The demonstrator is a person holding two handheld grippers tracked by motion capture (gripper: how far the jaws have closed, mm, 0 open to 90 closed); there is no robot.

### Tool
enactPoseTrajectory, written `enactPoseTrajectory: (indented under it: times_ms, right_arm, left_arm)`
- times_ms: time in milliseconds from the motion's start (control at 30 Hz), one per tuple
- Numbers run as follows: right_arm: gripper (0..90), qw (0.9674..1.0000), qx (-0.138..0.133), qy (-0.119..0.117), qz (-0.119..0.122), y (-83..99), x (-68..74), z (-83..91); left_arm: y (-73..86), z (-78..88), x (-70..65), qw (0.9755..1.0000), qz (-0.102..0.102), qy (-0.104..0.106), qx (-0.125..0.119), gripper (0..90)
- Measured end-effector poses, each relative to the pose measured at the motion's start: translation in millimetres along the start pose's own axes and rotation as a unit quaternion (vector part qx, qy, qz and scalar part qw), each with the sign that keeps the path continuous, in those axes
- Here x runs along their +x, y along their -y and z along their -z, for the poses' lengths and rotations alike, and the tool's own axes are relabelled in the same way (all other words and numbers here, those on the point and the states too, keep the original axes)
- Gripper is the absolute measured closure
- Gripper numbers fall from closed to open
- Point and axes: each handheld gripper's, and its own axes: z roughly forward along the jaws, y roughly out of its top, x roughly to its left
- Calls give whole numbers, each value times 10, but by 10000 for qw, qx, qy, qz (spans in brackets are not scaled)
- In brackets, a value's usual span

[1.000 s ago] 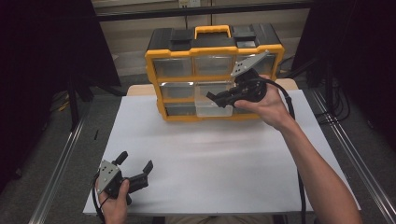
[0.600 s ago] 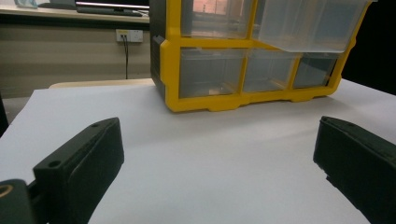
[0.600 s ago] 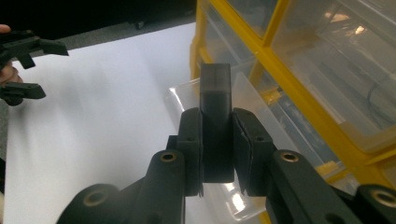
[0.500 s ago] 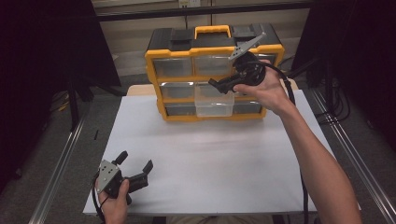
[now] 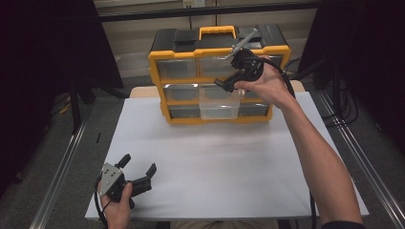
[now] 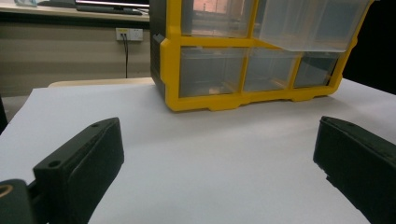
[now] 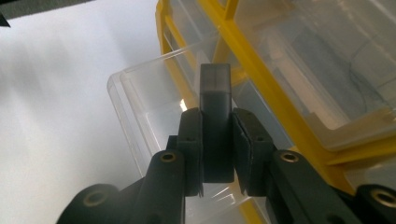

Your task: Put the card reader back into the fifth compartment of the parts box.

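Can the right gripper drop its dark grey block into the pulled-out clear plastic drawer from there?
Probably yes. The right gripper, shut on the dark grey block, hangs above the pulled-out clear plastic drawer, whose open top looks unobstructed.

dark grey block (image 7: pixel 215 122) | upright, pinched above open clear drawer (image 5: pixel 219 102) | possibly plastic

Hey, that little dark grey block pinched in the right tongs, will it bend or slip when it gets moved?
The small dark grey rectangular block looks rigid: straight edges, no sag beyond the right tongs. Probably light, given its size. Its smooth, slightly glossy faces might slip if the grip loosens.
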Motion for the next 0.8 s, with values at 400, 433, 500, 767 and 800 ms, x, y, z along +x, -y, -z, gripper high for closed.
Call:
enactPoseTrajectory:
  times_ms: [400, 433, 500, 767, 800]
  right_arm:
    - [739, 9984, 552, -88, -49, -39, -47, -188]
    - [738, 9980, 611, -110, -90, -32, -52, -202]
    - [739, 9976, 668, -129, -107, -20, -54, -226]
    - [732, 9951, 943, -284, -56, -5, 4, -300]
    - [727, 9950, 949, -318, -65, -4, 8, -307]
  left_arm:
    - [-2, 8, 5, 10000, 5, 17, -30, 19]
    - [-2, 12, 5, 10000, 13, 26, -29, 19]
    - [1, 15, 6, 10000, 9, 30, -23, 19]
    - [3, 11, -1, 10000, 25, 40, -22, 19]
    - [3, 13, -2, 10000, 21, 40, -15, 19]
